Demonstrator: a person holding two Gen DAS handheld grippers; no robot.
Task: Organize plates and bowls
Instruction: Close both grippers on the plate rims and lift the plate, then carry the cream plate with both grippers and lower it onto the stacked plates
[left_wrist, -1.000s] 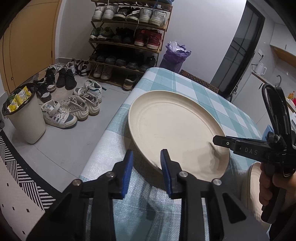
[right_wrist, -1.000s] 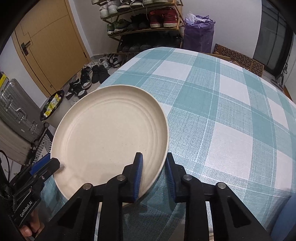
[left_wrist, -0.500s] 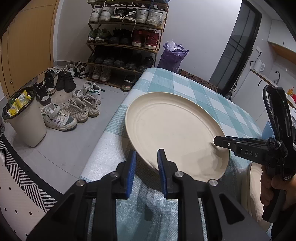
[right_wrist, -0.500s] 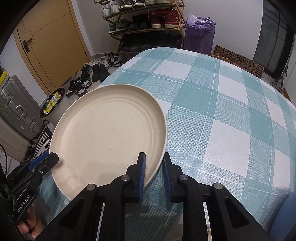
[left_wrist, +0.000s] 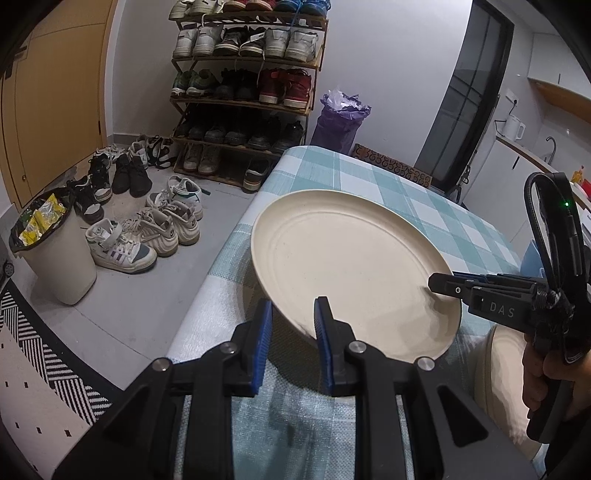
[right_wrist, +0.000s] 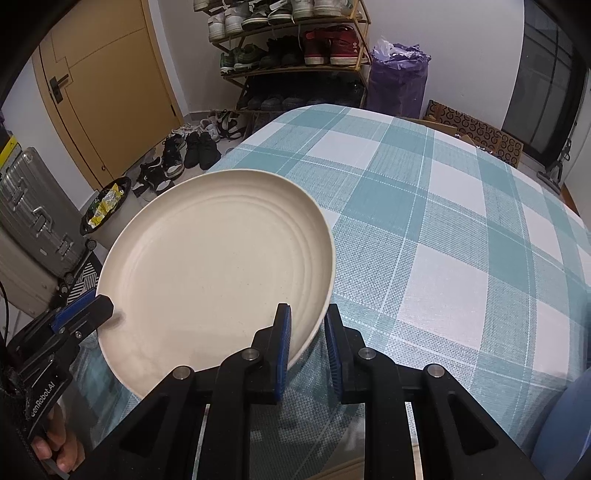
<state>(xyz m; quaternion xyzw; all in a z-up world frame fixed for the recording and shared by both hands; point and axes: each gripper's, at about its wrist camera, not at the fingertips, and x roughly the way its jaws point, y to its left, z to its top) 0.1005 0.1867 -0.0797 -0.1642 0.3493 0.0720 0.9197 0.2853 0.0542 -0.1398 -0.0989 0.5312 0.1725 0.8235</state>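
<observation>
A large cream plate (left_wrist: 351, 266) is held tilted above the checked table, gripped at two points on its rim. My left gripper (left_wrist: 291, 332) is shut on the plate's near edge; it also shows at the lower left of the right wrist view (right_wrist: 85, 314). My right gripper (right_wrist: 306, 339) is shut on the plate's (right_wrist: 218, 266) near right rim; it shows from the side in the left wrist view (left_wrist: 443, 284). Another cream dish (left_wrist: 498, 387) sits low at the right, partly hidden by the right hand.
The table (right_wrist: 443, 221) has a teal and white checked cloth. Beyond its left edge are loose shoes on the floor (left_wrist: 147, 229), a bin (left_wrist: 51, 251), a shoe rack (left_wrist: 243, 81) and a purple bag (left_wrist: 340, 118). A suitcase (right_wrist: 26, 214) stands at the left.
Both grippers closed onto the plate's rim over the last second. The plate has risen slightly and sits a little higher above the cloth.
</observation>
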